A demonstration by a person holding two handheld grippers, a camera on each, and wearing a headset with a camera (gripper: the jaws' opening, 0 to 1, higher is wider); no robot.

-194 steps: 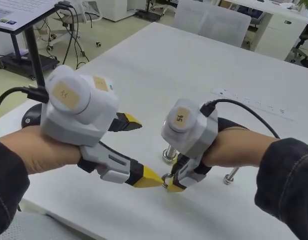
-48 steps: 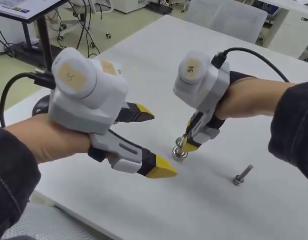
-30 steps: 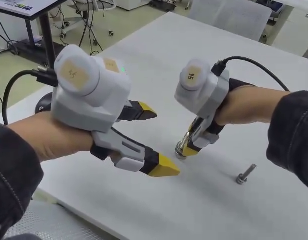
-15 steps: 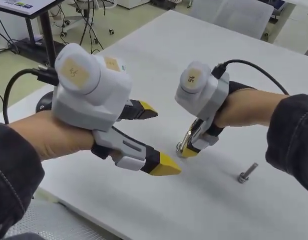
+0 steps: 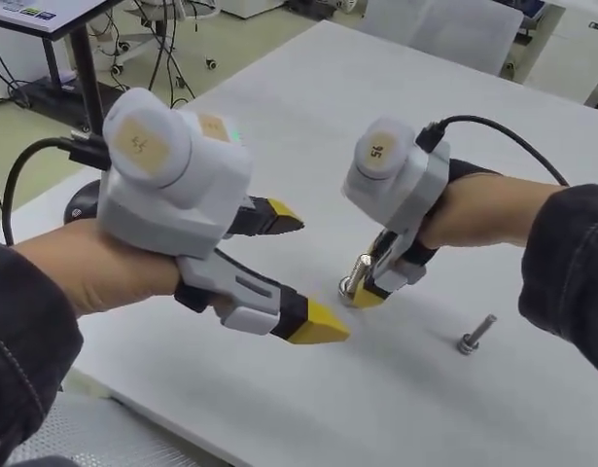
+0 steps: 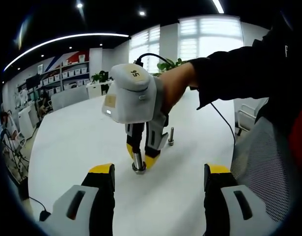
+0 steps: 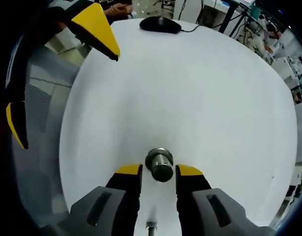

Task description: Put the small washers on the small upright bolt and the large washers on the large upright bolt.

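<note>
Now the right hand-held gripper [image 5: 365, 295] hangs over the large bolt [image 7: 159, 164], jaws parted either side, likely for centering; the small bolt [image 5: 474, 334] stands at its 4 o'clock; the left hand-held gripper [image 6: 158, 171] gapes empty.

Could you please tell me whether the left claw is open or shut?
Open: the left claw has its yellow-tipped jaws wide apart, gripping nothing.
</note>
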